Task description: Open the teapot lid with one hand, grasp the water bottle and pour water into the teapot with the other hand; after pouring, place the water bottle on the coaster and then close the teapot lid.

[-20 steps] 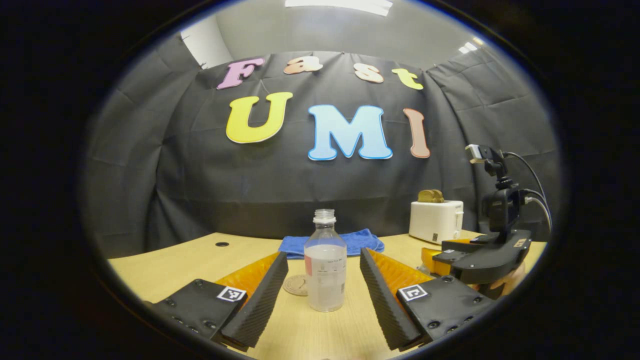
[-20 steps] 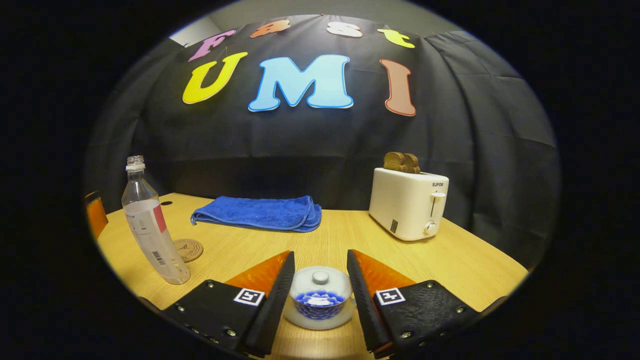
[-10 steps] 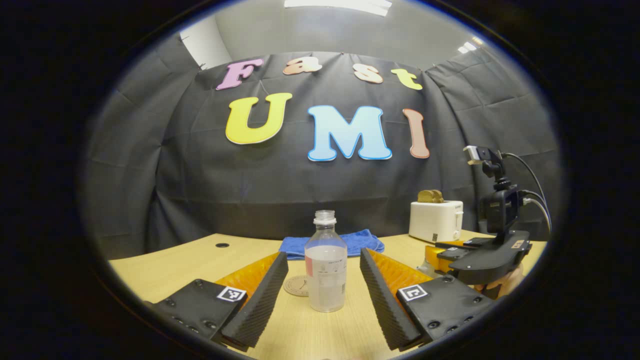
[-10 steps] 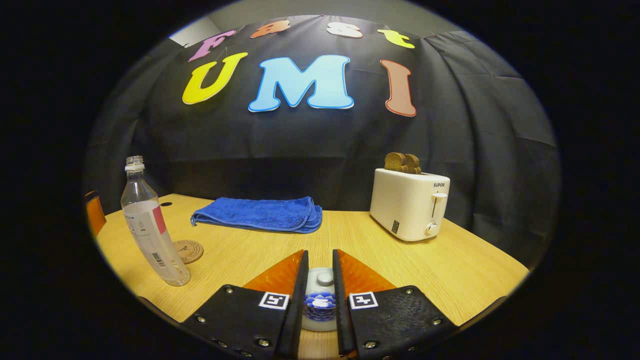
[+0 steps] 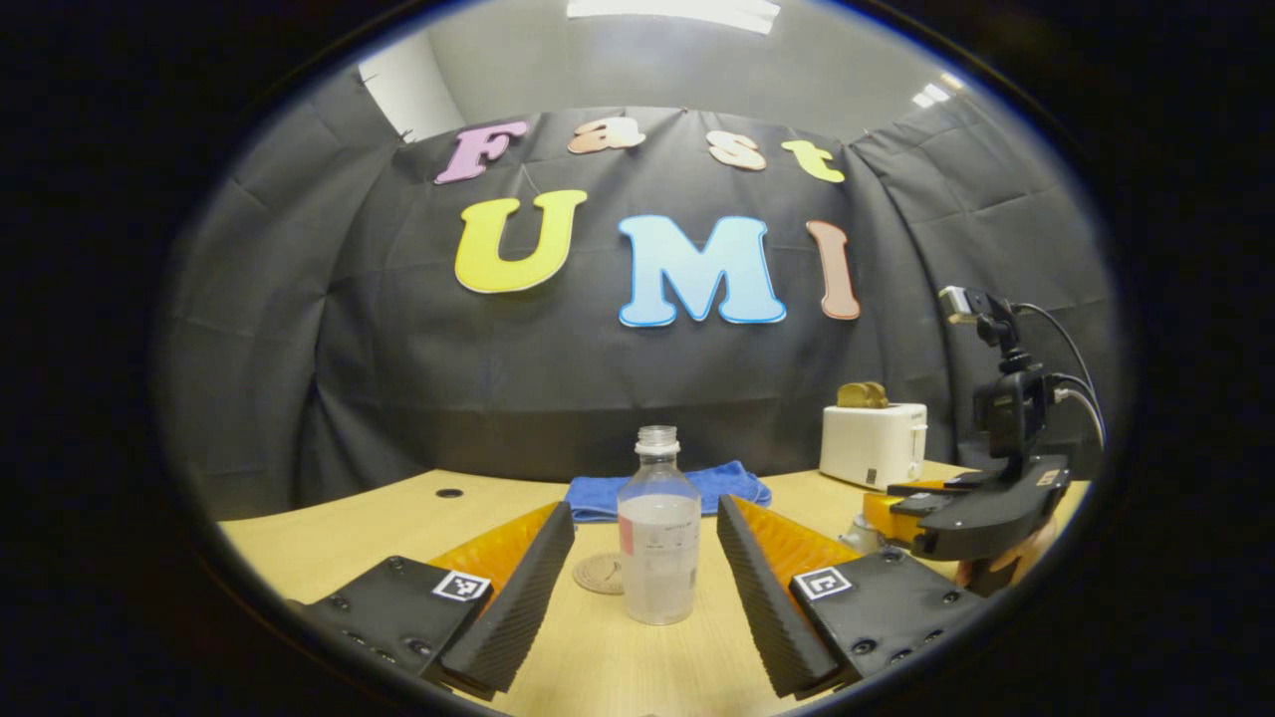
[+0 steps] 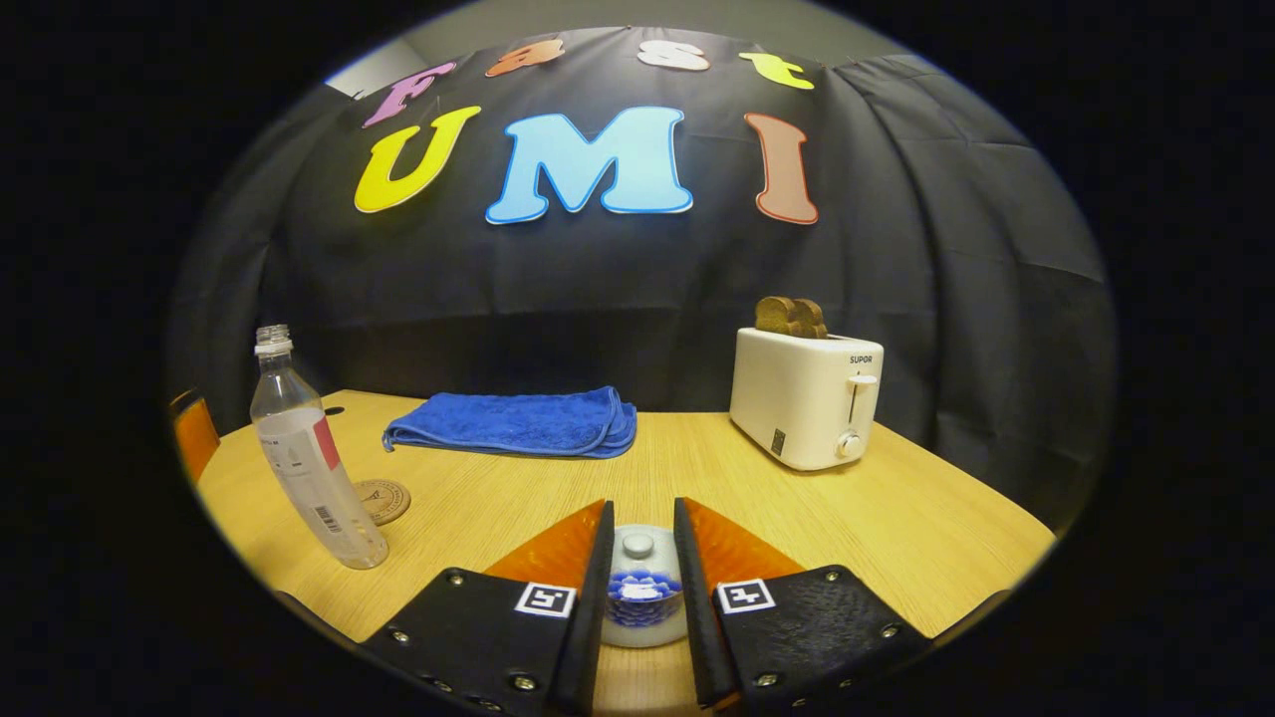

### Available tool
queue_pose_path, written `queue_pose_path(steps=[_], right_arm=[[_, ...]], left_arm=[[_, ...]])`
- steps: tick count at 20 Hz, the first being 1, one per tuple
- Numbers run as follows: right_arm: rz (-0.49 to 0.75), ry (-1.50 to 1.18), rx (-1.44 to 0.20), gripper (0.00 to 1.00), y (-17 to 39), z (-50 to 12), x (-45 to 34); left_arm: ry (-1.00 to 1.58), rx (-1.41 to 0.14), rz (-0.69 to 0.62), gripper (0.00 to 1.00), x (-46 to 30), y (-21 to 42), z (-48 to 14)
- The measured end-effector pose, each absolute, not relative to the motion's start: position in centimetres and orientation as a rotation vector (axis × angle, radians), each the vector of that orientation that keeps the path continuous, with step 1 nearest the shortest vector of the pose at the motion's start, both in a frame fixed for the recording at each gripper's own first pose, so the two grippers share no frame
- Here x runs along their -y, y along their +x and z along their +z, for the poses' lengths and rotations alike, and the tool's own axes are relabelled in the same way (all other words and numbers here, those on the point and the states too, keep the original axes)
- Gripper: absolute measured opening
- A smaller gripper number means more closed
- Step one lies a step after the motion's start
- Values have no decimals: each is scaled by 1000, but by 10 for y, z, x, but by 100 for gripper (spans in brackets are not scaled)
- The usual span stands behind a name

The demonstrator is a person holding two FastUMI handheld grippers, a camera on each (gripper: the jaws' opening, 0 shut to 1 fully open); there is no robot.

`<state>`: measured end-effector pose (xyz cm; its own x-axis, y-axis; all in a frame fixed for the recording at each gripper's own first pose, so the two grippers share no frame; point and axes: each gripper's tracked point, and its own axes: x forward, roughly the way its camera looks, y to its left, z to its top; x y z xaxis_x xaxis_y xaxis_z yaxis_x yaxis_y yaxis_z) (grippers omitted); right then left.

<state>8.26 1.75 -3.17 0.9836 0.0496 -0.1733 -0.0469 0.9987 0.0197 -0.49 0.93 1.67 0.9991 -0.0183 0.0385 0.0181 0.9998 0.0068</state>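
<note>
Uncapped water bottle [image 5: 656,538] upright beside coaster [image 5: 601,574]; teapot [image 6: 640,593] lidded.

Clear plastic water bottle [image 6: 304,453] with white label and red patch, white ceramic teapot lid [image 6: 638,547] above blue scale pattern, folded blue towel [image 6: 518,422], cream toaster [image 6: 805,396] with brown toast [image 6: 789,317], pale wood-grain bench [image 6: 926,538], round tan coaster [image 6: 382,499]

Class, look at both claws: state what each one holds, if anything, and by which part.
The right claw grips the teapot lid by its sides. The left claw is open around the bottle, touching nothing.
</note>
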Motion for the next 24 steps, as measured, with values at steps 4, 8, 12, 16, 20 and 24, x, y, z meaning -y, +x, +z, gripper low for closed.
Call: queue_pose_path(steps=[4,8,12,16,20,24], right_arm=[[26,-19,-165,11,83,-30,-18],[42,-57,-153,11,91,-34,-20],[33,-67,-136,1,93,-32,-20],[42,-54,-109,1,91,-24,-20],[51,-57,-82,1,89,-16,-21],[68,-51,-49,1,77,1,-22]], left_arm=[[14,44,-21,98,-8,-7,19],[17,59,-18,98,-10,-9,24],[17,39,-22,98,-8,-7,17],[19,30,-22,98,-7,-6,15],[32,22,-29,98,-3,-4,12],[41,12,-41,98,4,-1,7]])
